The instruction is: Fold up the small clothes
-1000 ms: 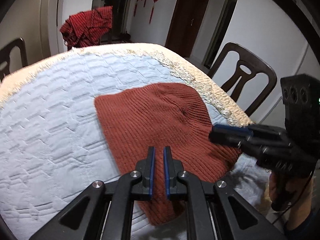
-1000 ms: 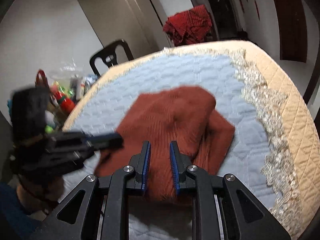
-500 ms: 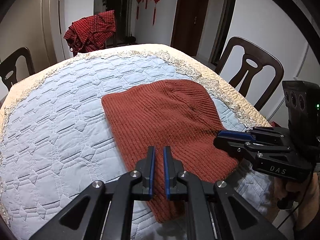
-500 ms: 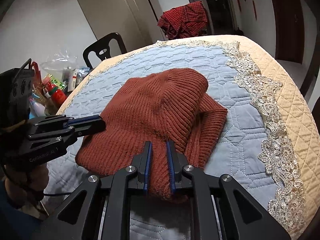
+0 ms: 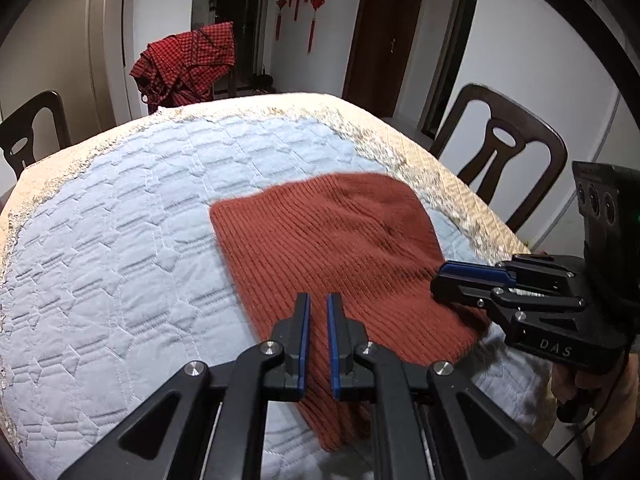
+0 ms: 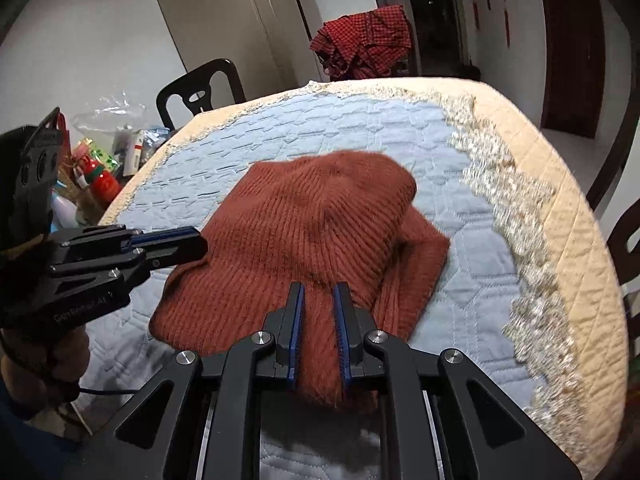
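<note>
Rust knit garment [image 5: 332,252] lies on the worktop [image 5: 120,208] near its 3 o'clock edge; left gripper [image 5: 318,320] jaws together, right gripper [image 6: 318,312] just closing, clamped on its near hem

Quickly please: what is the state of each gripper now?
Left gripper: closed on the rust knit garment.
Right gripper: just closing; fingers pinch the same garment.

Knit garment [image 5: 336,248] lies on tabletop [image 5: 120,240] near edge (chair [image 5: 508,152] behind it), checked cloth [image 5: 188,60] beyond far edge.
</note>
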`<state>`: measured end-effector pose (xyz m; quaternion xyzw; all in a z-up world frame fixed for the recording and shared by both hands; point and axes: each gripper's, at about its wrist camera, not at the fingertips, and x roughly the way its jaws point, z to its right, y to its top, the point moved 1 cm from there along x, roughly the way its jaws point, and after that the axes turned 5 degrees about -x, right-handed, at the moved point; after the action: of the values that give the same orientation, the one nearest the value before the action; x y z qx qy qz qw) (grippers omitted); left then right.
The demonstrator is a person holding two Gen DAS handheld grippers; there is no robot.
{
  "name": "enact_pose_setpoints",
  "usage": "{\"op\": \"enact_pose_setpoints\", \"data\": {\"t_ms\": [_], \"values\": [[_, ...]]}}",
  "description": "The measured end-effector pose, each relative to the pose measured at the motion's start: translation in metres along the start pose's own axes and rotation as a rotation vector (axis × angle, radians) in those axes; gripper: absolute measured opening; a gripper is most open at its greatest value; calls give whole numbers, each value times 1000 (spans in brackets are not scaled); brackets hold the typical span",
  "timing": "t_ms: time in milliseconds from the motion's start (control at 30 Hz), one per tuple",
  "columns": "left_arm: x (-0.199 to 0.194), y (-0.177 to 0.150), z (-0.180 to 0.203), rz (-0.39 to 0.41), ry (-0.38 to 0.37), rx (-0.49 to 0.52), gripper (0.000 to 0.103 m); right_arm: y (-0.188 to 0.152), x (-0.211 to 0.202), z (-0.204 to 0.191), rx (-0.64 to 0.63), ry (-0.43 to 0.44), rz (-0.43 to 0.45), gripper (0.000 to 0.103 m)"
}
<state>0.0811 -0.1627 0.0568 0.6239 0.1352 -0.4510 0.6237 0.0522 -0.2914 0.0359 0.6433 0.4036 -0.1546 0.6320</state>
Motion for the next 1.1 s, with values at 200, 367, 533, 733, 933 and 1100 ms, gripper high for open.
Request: {"op": "enact_pose_setpoints", "data": {"t_ms": [200,367,533,733,933,1100], "values": [[6,14,-7,18,18,-26,10,14,6,2,-17,-51,10,14],[20,15,-10,-4,30,-39,10,16,19,9,-10,-65,-17,14],[28,12,-11,-14,34,-39,10,13,26,13,3,-56,-27,14],[32,12,-11,-18,39,-38,11,12,28,15,-1,-50,-27,14],[33,11,-11,-13,42,-34,12,12,29,13,-13,-53,-24,14],[26,11,-15,-16,37,-51,15,11,26,15,-4,-41,-26,16]]}}
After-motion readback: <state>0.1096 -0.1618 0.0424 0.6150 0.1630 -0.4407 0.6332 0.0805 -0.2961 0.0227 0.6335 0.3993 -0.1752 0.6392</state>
